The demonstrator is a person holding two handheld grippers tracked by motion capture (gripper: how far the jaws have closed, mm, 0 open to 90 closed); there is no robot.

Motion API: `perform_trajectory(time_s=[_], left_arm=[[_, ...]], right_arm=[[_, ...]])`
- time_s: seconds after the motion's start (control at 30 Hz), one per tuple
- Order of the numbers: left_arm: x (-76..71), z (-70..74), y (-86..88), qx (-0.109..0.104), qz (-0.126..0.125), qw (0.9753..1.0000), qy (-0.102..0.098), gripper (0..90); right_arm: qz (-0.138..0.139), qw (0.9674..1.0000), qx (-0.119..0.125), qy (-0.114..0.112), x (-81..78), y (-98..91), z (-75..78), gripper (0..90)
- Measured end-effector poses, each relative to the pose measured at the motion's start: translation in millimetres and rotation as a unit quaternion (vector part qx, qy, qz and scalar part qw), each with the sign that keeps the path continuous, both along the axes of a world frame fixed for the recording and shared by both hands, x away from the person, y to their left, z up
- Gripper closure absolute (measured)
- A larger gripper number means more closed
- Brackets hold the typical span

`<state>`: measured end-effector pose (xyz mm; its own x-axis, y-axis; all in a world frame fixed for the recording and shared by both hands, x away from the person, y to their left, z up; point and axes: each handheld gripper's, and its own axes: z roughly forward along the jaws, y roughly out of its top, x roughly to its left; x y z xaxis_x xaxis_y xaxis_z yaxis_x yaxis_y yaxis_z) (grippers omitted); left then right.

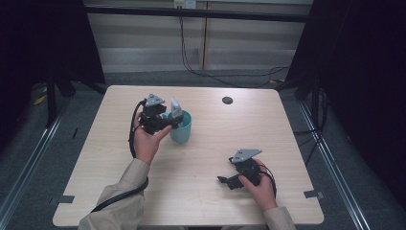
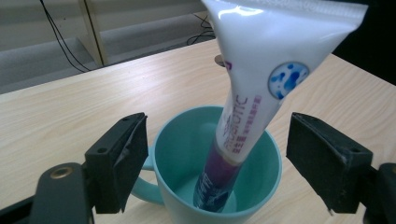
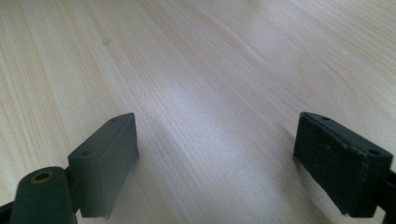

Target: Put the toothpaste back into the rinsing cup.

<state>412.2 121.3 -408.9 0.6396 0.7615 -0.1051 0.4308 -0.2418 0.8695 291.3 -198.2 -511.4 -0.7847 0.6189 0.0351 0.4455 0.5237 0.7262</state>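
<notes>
Left gripper [image 2: 217,154]: we see its jaws standing wide, one on either side of the mug, pads off both the mug and the tube; nothing is gripped.
Left gripper, from above [image 1: 167,120]: we find it held just at the mug's 9 o'clock side, toward 10 o'clock of the table's middle.
Tube [image 2: 261,79]: white with a blue dot and purple lettering; we see it standing cap-down inside the mug, leaning toward 1 o'clock, its flat crimped end well above the rim.
Mug [image 2: 170,154]: teal, upright on the table, its handle pointing toward 8 o'clock in the left gripper view.
Right gripper [image 3: 215,154]: we see its jaws spread wide with only bare wood between them.
Right gripper, from above [image 1: 225,180]: low over the table at about 5 o'clock from the mug, well apart from it.
Table [image 1: 210,143]: pale wood; a small dark round spot [image 1: 227,100] lies at 1 o'clock from the mug.
</notes>
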Motion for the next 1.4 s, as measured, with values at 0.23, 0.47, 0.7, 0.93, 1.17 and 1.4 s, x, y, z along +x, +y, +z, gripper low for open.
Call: perform_trajectory(time_s=[0.23,0.47,0.7,0.93,1.17,1.4], left_arm=[[-3.9,-2.9,4.9,0.002,-0.010,0.9999,0.009,17.0],[-9.5,-4.6,12.1,-0.001,-0.020,0.9997,0.014,16.0],[-15.3,-8.4,19.8,-0.002,-0.027,0.9995,0.014,15.6],[-20.5,-12.0,27.1,-0.005,-0.031,0.9994,0.015,15.6],[-26.8,-16.5,34.0,0.004,-0.045,0.9989,0.012,15.6],[-31.9,-23.8,39.4,0.011,-0.050,0.9985,0.020,15.6]], right_arm=[[0.000,1.0000,0.000,0.000,0.0,0.0,0.0,12.9],[0.000,1.0000,0.000,0.000,0.0,0.0,0.0,12.9],[0.000,1.0000,0.000,0.000,0.0,0.0,0.0,12.9],[0.000,1.0000,0.000,0.000,0.0,0.0,0.0,12.9],[0.000,1.0000,0.000,0.000,0.0,0.0,0.0,12.9],[0.000,1.0000,0.000,0.000,0.0,0.0,0.0,12.9]])
